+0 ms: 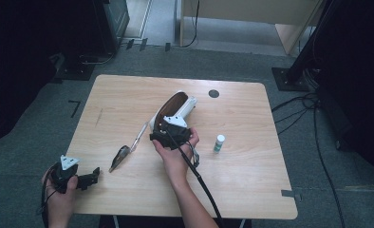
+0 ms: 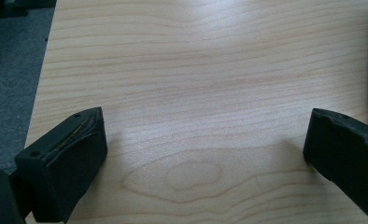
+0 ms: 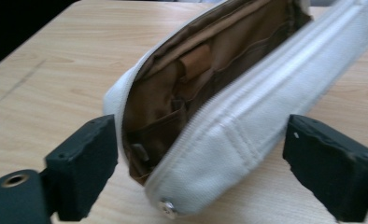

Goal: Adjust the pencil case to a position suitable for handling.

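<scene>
Left gripper (image 1: 92,176): released, at 7 o'clock of the light wooden table (image 1: 128,95).
Right gripper (image 3: 198,158): released, 2 jaws flanking the unzipped white fabric pouch with brown lining (image 3: 229,107).

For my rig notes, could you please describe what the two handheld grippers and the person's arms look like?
Both are black. The left claw and the right claw each carry a grey three-cornered plate on top and end in blocky black jaws. A black cable trails from each. The forearms are bare, with no sleeves showing.

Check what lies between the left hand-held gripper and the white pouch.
In the high view, a pen and a dark tool lie between the left hand-held gripper and the pouch.
</scene>
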`<state>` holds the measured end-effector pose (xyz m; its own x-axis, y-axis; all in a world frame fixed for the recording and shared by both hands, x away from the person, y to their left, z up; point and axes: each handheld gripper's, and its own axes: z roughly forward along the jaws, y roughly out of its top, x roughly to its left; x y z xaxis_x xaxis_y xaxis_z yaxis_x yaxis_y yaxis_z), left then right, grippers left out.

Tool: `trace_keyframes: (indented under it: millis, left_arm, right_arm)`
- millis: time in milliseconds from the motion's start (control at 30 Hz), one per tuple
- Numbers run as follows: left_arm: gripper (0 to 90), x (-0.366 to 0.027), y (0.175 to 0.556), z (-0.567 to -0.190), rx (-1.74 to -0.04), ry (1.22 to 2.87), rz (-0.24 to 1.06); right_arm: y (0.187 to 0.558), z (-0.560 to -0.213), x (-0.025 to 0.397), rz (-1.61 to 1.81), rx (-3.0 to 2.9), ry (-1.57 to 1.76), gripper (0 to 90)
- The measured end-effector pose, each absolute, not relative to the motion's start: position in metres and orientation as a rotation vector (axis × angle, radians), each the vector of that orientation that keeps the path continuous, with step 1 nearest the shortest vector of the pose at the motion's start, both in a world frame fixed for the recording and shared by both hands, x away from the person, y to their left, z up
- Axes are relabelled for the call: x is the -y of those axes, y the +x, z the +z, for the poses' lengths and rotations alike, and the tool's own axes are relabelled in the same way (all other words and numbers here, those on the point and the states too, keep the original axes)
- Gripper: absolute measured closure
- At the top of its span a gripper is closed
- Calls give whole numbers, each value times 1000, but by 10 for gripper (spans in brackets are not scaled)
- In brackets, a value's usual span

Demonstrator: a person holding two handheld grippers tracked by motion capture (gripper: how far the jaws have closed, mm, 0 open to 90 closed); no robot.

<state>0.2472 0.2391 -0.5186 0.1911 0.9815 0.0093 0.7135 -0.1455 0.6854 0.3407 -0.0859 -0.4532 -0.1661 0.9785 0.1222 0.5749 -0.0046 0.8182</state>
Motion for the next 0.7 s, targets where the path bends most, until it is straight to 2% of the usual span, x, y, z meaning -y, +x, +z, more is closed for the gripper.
trace_keyframes:
  millis: [133, 233, 300, 400, 433, 467, 500, 567, 700]
  left_arm:
    - [0, -239, 247, -519, -1580, 1925, 637]
    - [0, -239, 247, -519, -1580, 1925, 637]
    - [0, -239, 247, -519, -1580, 1925, 637]
    - [0, -239, 247, -519, -1580, 1925, 637]
    - [0, -239, 247, -519, -1580, 1925, 637]
    - [0, -239, 247, -519, -1580, 1925, 637]
    - [0, -239, 247, -519, -1580, 1925, 637]
    - [0, -239, 247, -519, -1580, 1925, 637]
    - [0, -239, 247, -519, -1580, 1925, 637]
  right_arm:
    - [346, -461, 86, 983, -1747, 1651, 178]
    - [350, -468, 87, 962, -1749, 1670, 282]
    - [351, -470, 89, 978, -1726, 1674, 373]
    - [349, -471, 90, 984, -1672, 1677, 577]
    - [349, -471, 90, 984, -1672, 1677, 577]
    - [349, -471, 95, 994, -1617, 1692, 714]
    - [349, -471, 95, 994, -1617, 1692, 714]
    - [346, -468, 107, 1048, -1513, 1695, 788]
    - [338, -459, 120, 1105, -1463, 1675, 797]
